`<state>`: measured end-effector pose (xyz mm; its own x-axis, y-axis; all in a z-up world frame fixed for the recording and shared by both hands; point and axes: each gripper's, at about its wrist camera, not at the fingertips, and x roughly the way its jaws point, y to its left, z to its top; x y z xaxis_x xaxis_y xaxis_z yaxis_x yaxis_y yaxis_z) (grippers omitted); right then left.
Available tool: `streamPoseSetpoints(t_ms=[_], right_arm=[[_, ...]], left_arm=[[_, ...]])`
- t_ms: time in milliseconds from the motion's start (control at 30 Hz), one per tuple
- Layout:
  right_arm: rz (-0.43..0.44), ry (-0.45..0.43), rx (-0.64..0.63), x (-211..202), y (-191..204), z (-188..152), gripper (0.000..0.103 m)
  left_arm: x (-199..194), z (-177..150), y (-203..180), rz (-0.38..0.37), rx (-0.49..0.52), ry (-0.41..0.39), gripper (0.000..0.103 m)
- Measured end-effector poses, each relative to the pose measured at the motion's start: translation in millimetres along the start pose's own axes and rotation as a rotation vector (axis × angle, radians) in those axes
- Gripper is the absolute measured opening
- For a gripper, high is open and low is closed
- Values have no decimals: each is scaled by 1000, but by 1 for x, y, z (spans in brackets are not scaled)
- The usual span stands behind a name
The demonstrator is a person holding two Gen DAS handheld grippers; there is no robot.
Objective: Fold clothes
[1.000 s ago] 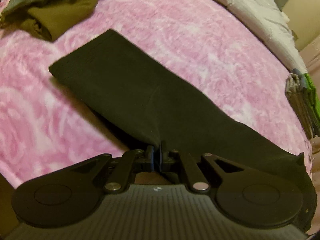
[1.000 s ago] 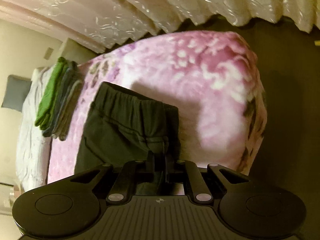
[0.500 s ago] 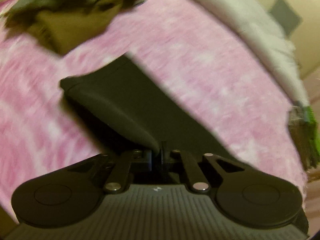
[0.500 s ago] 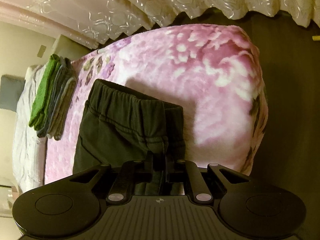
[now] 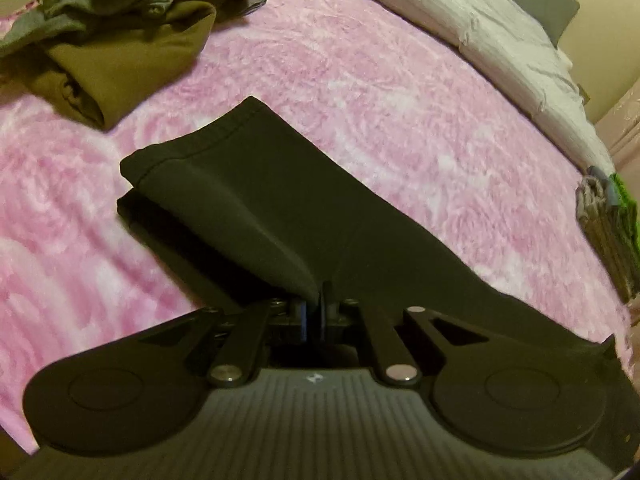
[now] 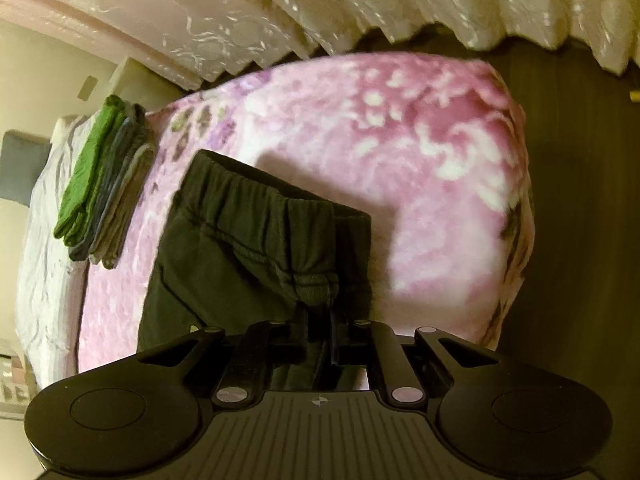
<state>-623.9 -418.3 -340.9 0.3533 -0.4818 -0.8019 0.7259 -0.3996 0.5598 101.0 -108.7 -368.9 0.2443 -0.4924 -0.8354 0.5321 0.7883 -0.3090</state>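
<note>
Pink floral blanket (image 5: 400,112) on bed, folded stack (image 6: 104,184) at 10 o'clock. Left hand-held gripper (image 5: 314,312) and right hand-held gripper (image 6: 318,336) angled down, each clamped on dark trousers (image 5: 280,216).

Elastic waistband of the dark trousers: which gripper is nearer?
Right. The right gripper is clamped just below the waistband; the left gripper pinches the leg end.
</note>
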Motion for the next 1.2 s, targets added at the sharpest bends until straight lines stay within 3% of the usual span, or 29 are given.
streamPoseSetpoints(t_ms=[433,567,767,900,933,967,1000,1033,1100,1200], right_arm=[[24,-71,-7,-12,8,-8,7],[-28,-71,5,-4,-3,-16,7],[-8,-129,-10,-21,8,-19,6],[-89,-48,-54,-3,1,-14,9],[-106,-34,-67,-2,3,-12,30],[-126,-21,-82,-1,5,-10,68],[-181,-29,-135,-5,12,-9,79],[-234,-35,-188,-10,18,-8,79],[-254,-61,-273,-23,30,-3,79],[-192,-130,-314,-39,47,18,79]], left_arm=[[13,3,-25,119,117,62,6],[17,5,-36,167,155,79,7],[15,7,-46,205,211,99,7],[19,6,-54,246,247,117,8],[18,7,-59,261,271,131,8],[16,7,-63,272,293,147,11],[13,7,-65,275,309,170,12],[9,8,-69,272,318,192,14],[-5,9,-77,233,311,227,15],[-21,11,-99,147,325,264,12]])
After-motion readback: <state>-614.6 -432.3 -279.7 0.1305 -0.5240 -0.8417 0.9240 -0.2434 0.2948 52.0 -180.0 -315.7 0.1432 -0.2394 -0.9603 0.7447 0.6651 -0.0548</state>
